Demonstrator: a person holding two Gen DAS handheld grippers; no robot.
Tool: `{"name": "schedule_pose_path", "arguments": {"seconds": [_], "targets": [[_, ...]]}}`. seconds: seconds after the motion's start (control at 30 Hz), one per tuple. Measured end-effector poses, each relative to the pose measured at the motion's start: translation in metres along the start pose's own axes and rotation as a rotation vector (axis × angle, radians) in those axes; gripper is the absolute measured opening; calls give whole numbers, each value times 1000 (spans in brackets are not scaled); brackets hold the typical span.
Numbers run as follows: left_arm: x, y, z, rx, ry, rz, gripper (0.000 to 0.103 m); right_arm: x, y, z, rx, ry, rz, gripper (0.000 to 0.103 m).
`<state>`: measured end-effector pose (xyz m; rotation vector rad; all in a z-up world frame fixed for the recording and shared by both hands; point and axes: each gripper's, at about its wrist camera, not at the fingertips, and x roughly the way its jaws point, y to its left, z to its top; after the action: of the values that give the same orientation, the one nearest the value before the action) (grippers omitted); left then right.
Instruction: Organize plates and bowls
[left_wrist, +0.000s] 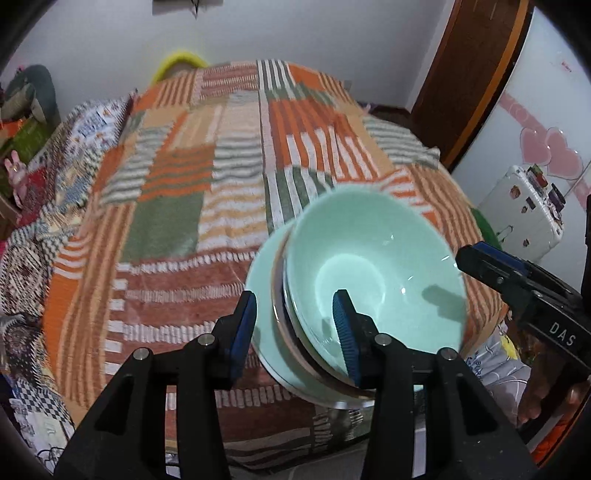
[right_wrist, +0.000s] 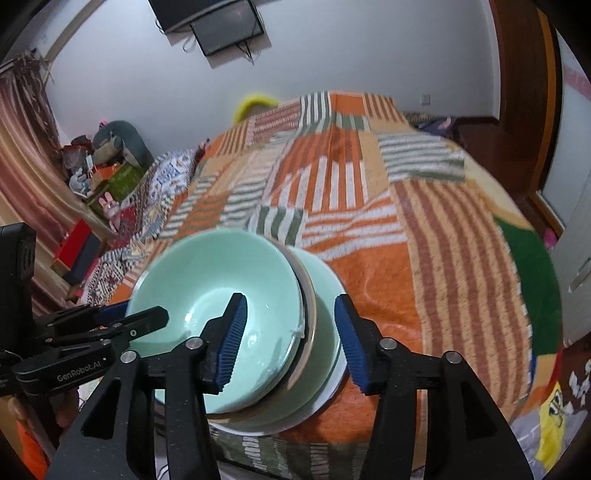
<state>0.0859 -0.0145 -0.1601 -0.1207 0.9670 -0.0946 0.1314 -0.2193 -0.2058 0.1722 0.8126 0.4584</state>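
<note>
A mint green bowl tops a small stack, with a brown-rimmed plate, a green plate and a white plate under it. The stack sits tilted over the near edge of the bed. My left gripper is shut on the stack's rim, with one pad inside the bowl and the other under the plates. My right gripper straddles the opposite rim and stands open; its outer pad shows a thin gap to the plates. One of its fingers shows at the bowl's right edge.
The bed's orange, green and white patchwork blanket fills the view beyond the stack. A white suitcase and a wooden door stand to the right. Boxes and toys crowd the far left, under a wall screen.
</note>
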Motion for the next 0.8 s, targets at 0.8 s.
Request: {"name": "schedule_pose_path", "arguments": {"seconds": [0.8], "targets": [[-166,-32,-7,66,-521,20,83,-125,48,15,-164,-402,24,67]]}}
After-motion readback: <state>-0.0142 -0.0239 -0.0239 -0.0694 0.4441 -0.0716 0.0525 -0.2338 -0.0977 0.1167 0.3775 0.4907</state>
